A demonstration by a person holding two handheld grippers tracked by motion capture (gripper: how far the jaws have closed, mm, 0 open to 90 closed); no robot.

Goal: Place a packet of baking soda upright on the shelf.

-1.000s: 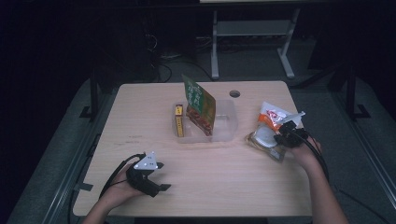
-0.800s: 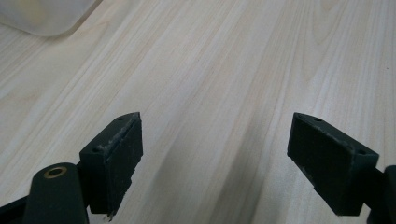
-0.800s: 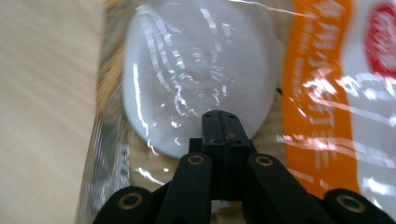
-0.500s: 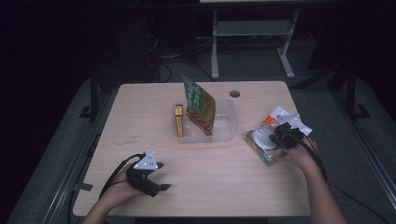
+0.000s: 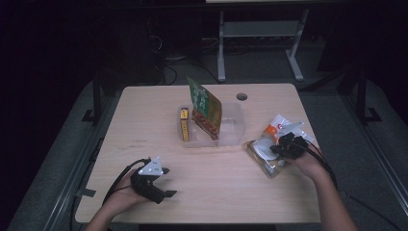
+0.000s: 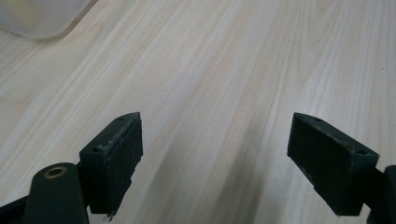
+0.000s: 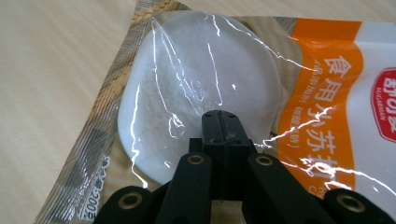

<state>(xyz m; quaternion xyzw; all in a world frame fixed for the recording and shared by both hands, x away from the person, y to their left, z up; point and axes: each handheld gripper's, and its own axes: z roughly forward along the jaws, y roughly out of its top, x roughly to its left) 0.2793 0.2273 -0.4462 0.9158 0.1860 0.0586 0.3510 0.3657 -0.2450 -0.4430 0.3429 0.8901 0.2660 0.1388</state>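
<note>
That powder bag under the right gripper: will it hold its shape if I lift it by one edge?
Probably not. The powder bag is crinkled glossy film, so likely floppy and slippery. Its white powder looks loose and may slump downward, leaving the lifted edge thin.

A pale wooden table (image 5: 144, 125) is seen. A clear plastic tray (image 5: 233, 130) is set mid-table; a white-and-orange powder pouch (image 5: 269, 149) is laid near its right edge.

two black hand-held grippers, left gripper (image 5: 166, 193) and right gripper (image 5: 274, 149), each topped by a grey three-cornered plate and trailing a black cable. behind the blocky, scuffed black jaws, black linkage arms carry brass-ringed pivots and small screw holes.
</note>
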